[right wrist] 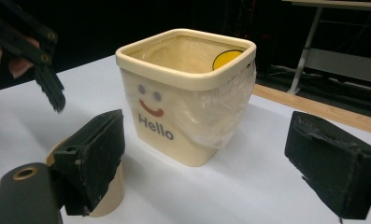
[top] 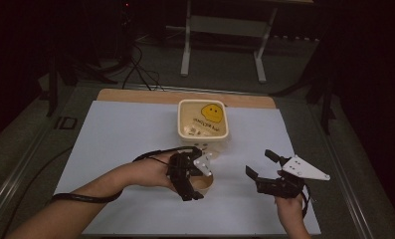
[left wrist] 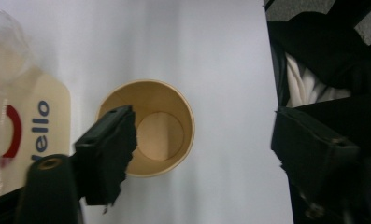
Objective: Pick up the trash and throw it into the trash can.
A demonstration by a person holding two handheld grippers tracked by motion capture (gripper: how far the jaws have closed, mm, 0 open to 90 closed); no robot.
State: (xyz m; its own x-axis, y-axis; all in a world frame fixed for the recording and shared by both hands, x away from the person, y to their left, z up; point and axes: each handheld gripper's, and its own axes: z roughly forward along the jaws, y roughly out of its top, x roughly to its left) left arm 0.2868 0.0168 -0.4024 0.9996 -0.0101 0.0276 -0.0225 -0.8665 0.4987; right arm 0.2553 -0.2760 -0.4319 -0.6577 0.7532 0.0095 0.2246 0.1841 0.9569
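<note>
The paper cup point(left wrist: 148, 135) stands upright on the white table sheet point(top: 120, 144), near the middle of its near half. The left gripper point(top: 197, 174) hangs over it, jaws apart, one jaw above the cup's rim, nothing pinched. Just beyond stands the cream bin point(top: 203, 119), lined with clear plastic. The right gripper point(top: 260, 164) waits open to the right, well apart. Bare sheet lies left and near.
</note>
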